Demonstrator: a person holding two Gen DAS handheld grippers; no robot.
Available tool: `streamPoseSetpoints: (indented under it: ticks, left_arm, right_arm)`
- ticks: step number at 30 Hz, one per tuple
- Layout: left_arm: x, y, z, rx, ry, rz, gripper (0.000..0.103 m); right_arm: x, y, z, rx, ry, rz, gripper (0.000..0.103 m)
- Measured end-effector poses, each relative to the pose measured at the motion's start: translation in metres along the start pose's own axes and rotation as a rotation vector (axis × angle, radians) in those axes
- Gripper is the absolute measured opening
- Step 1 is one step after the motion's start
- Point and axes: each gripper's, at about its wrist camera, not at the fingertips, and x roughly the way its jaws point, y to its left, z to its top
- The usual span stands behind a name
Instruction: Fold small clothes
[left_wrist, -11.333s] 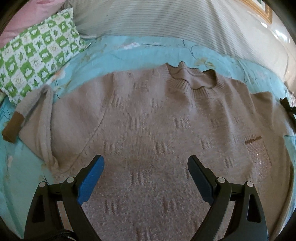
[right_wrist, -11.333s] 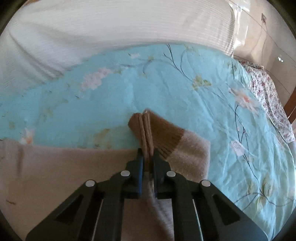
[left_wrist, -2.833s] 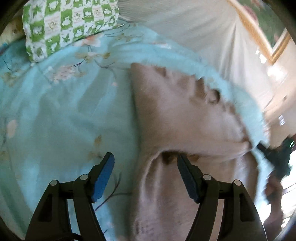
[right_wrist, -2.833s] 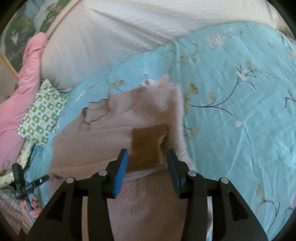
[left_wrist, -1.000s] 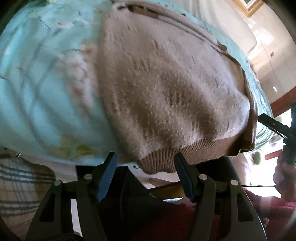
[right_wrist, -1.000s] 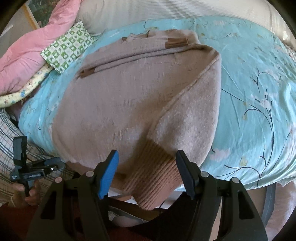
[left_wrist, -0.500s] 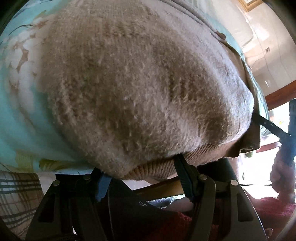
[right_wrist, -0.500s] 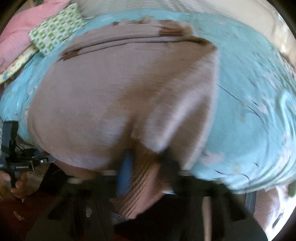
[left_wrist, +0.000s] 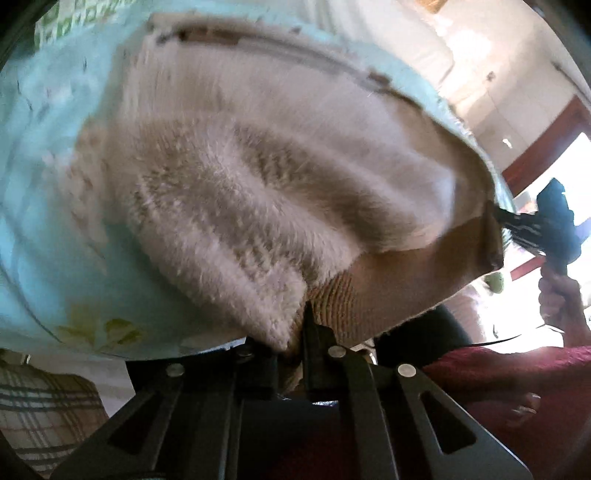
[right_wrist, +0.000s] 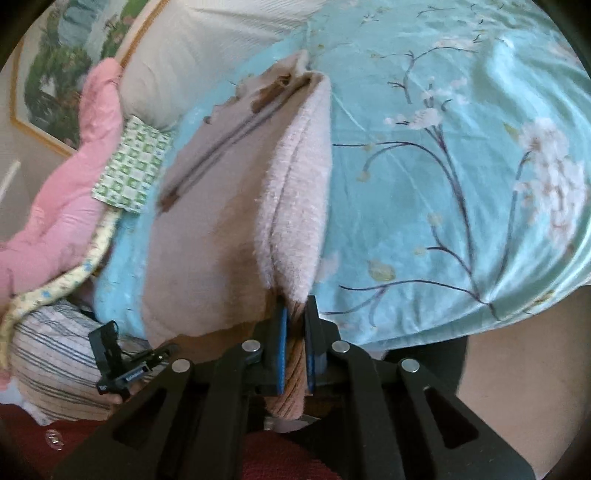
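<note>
A beige knit sweater with both sleeves folded in lies on the light blue floral bedspread. My left gripper is shut on the sweater's ribbed bottom hem at the bed's near edge. In the right wrist view the sweater bunches into a ridge. My right gripper is shut on the brown ribbed hem at the other bottom corner. The brown cuffs lie near the collar at the far end. The right gripper also shows in the left wrist view.
A pink quilt and a green checked pillow lie at the far left of the bed, with a white striped pillow behind. The bed edge drops off just ahead of my right gripper. A plaid cloth hangs below left.
Both grippers have closed on the sweater's bottom hem; half a second ago the left one stood open around it. The hem is now lifted and bunched.
</note>
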Motion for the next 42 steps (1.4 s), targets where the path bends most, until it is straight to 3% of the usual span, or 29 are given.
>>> streamPoseSetpoints:
  ticks: [5,12,22,27,33,42]
  left_arm:
    - [-0.032,-0.011,0.014,0.023,-0.084,-0.047,0.007]
    - [-0.074,-0.022,0.063,0.025,-0.228,-0.094,0.007]
    - [-0.097,-0.006,0.187,-0.008,-0.432,-0.074,0.007]
    - [-0.085,0.019,0.250,-0.035,-0.469,-0.040,0.007]
    - [-0.042,0.058,0.309,-0.094,-0.424,-0.001,0.006]
    - [0.033,0.120,0.350,-0.214,-0.329,0.049,0.007]
  right_arm:
    - [0.002,0.012,0.009,0.012,-0.032,0.143,0.009]
    - [-0.001,0.028,0.039,0.031,-0.098,0.298,0.009]
    - [0.021,0.052,0.138,0.060,-0.216,0.475,0.009]
    - [0.039,0.060,0.197,0.064,-0.262,0.484,0.008]
    - [0.086,0.052,0.260,0.125,-0.257,0.454,0.008]
    - [0.154,0.022,0.309,0.193,-0.238,0.305,0.007]
